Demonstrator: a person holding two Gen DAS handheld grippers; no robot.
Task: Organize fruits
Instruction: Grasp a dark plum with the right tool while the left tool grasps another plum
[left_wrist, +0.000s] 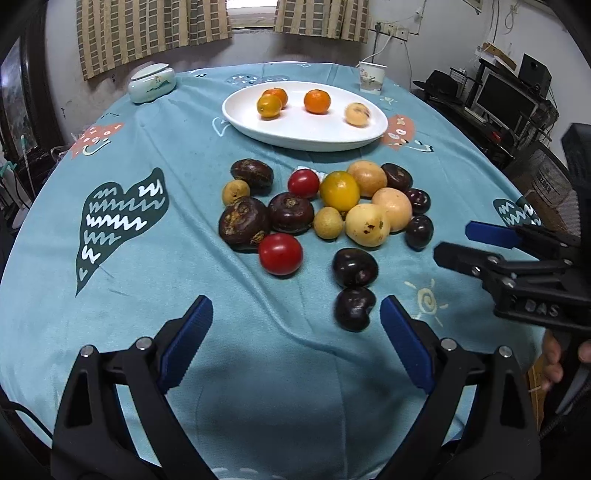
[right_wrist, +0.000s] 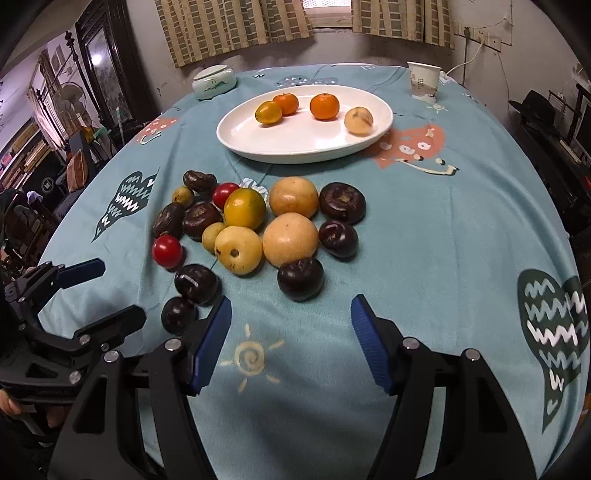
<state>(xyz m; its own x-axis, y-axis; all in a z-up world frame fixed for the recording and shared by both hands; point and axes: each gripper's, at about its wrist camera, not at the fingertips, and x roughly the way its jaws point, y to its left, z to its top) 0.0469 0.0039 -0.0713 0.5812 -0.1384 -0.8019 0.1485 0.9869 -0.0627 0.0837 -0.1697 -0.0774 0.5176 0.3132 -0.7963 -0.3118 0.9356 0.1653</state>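
A pile of loose fruit (left_wrist: 332, 206) lies mid-table on the teal cloth: dark water chestnuts, dark plums, two red tomatoes, pale yellow loquats and a yellow-orange citrus. Behind it a white oval plate (left_wrist: 306, 134) holds two oranges, a small yellow-orange fruit and a pale loquat (right_wrist: 358, 120). My left gripper (left_wrist: 297, 339) hovers open and empty at the near side, and a dark plum (left_wrist: 352, 308) lies just ahead of its right finger. My right gripper (right_wrist: 291, 339) is also open and empty, with a dark plum (right_wrist: 300, 278) ahead of it. Each gripper also shows in the other's view: the right gripper (left_wrist: 456, 242) and the left gripper (right_wrist: 120, 291).
A paper cup (left_wrist: 372, 77) stands at the back right of the table and a lidded ceramic jar (left_wrist: 152, 83) at the back left. The round table's edge (right_wrist: 554, 236) drops away on both sides. Shelves, a monitor and furniture crowd the room around it.
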